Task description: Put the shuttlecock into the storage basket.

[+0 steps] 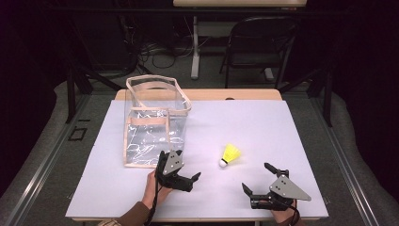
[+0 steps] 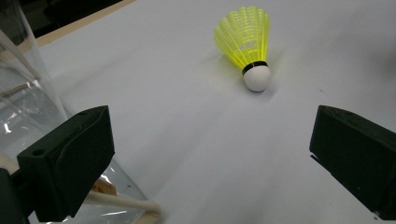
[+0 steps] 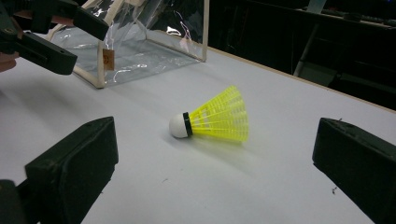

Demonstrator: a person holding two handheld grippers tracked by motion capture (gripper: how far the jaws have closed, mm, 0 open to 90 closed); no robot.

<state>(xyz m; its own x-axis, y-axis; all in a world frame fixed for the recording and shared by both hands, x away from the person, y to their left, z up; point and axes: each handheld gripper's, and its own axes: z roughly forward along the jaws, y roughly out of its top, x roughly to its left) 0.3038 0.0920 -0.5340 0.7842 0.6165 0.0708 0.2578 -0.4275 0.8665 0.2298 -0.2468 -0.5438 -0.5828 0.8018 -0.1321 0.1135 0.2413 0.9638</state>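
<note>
The shuttlecock [image 1: 230, 155] lies on its side on the worktop [image 1: 263, 122], untouched — white cork end turned toward the person, yellow skirt pointing away. It sits ahead of both claws and between them: up and to the right of the left claw [image 1: 197, 176], up and to the left of the right claw [image 1: 256, 178], near each but touching neither. In the left gripper view it lies beyond the gap of the spread jaws, a little right of centre [image 2: 247, 44]; in the right gripper view it rests squarely in the gap, cork to the left [image 3: 212, 122].

Both claws are released, jaws wide apart and holding nothing. The clear bag [image 1: 153, 123] stands upright with its mouth open, just beyond and to the left of the left claw, and nothing shows inside it.

So, by my reading, the work is barely begun — the pickup is not yet made, and if the shuttlecock is meant for the bag, lifting, carrying and dropping all remain.
</note>
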